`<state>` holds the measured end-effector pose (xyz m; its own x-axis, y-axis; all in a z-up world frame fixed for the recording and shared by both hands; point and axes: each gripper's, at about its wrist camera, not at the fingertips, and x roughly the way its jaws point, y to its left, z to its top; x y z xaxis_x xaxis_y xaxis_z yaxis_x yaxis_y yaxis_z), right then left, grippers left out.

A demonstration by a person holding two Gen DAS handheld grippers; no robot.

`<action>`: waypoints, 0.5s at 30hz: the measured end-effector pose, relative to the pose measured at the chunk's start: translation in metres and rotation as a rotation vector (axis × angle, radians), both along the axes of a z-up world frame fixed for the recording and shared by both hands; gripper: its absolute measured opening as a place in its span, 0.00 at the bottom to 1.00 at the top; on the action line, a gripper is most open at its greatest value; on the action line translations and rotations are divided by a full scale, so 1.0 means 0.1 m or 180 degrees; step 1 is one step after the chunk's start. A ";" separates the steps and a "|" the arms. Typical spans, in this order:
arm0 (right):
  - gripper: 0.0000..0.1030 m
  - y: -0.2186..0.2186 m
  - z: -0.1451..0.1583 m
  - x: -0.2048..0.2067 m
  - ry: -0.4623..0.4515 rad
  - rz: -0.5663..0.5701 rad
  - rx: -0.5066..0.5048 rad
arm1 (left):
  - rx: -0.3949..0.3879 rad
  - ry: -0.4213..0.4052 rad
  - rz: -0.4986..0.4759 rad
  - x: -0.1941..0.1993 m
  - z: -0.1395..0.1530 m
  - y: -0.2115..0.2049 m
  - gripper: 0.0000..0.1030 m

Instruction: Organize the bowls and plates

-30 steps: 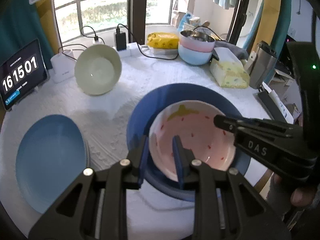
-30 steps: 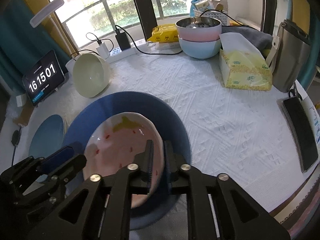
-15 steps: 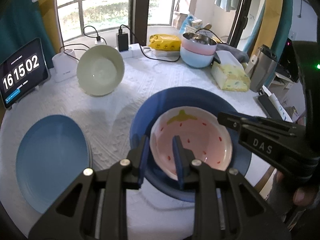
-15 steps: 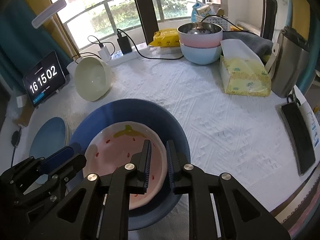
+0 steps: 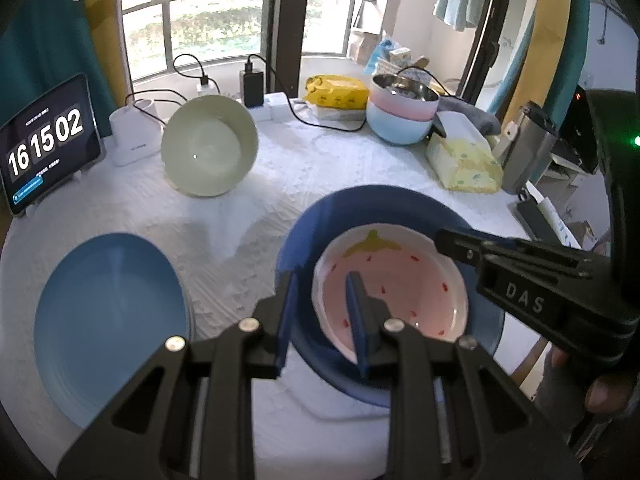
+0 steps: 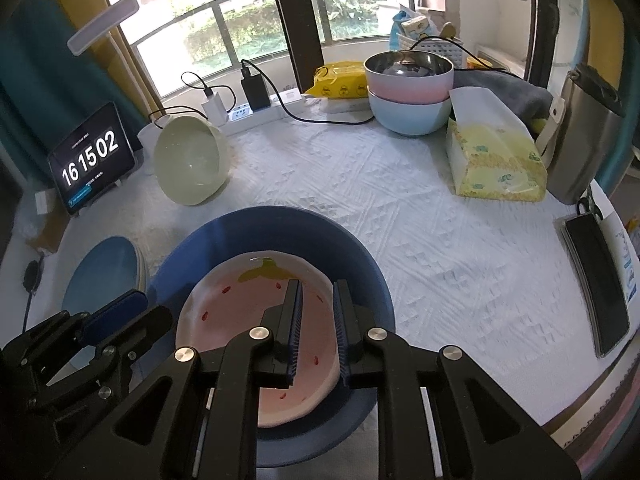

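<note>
A pink strawberry-pattern plate (image 5: 394,284) (image 6: 240,312) lies in a big dark blue plate (image 5: 360,210) (image 6: 272,224) at the table's near side. My left gripper (image 5: 320,320) is open, its jaws straddling the pink plate's left rim. My right gripper (image 6: 317,332) is open, its jaws straddling the pink plate's right rim. A light blue plate stack (image 5: 108,316) (image 6: 100,276) lies at the left. A pale green bowl (image 5: 208,146) (image 6: 192,160) leans tilted at the back left. Stacked pink and blue bowls (image 5: 400,116) (image 6: 410,92) stand at the back.
A tablet clock (image 6: 92,160), power strip with chargers (image 6: 256,108), yellow wipes pack (image 6: 340,80), tissue pack (image 6: 496,164), steel flask (image 6: 584,136) and a phone (image 6: 596,288) ring the white-clothed round table (image 6: 420,232).
The pink plate has come down from a tilted hold to lie flat in the dark blue plate. Both grippers have opened off its rim and drawn back a little.
</note>
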<state>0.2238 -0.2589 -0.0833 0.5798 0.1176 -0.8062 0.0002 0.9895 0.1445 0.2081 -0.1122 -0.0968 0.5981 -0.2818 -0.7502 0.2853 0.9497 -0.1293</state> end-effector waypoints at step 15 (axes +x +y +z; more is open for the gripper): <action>0.16 0.20 0.13 0.13 -0.0064 0.0086 -0.0052 | -0.0017 -0.0104 0.0114 0.14 0.07 0.19 0.27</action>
